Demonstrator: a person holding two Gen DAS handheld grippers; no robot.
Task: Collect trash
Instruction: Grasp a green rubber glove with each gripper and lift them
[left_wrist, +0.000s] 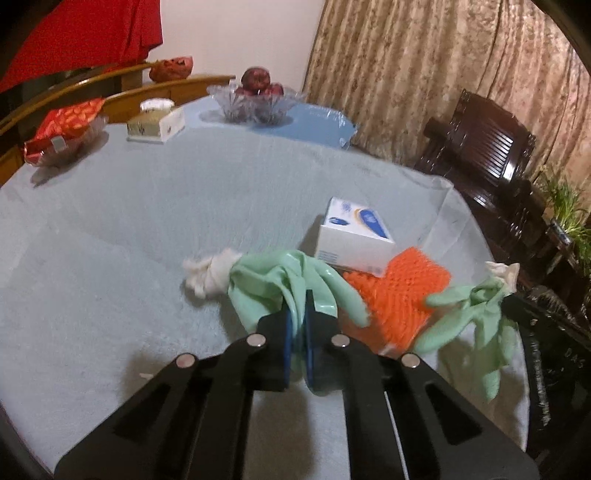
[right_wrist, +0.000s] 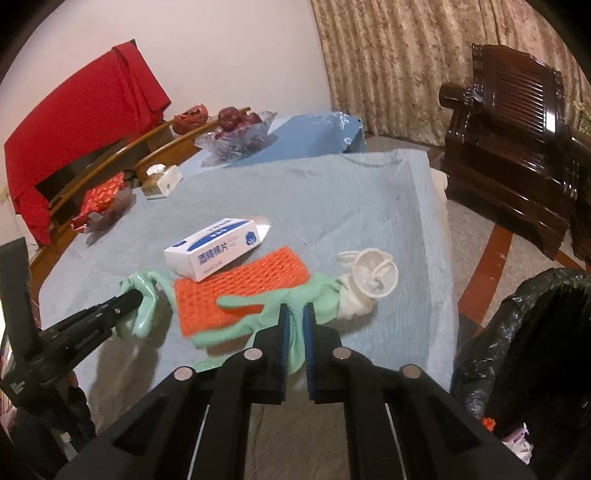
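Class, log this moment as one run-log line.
left gripper: shut on green glove | right gripper: shut on second green glove | bin: beside table

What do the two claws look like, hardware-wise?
Both match. The left claw and right claw are matte black plastic with triangular cutouts in the linkage arms, round silver pins at the joints and blue pads on the inner finger faces. From the right wrist view, the left claw's body carries small white lettering, unreadable. No cables or sleeves visible.
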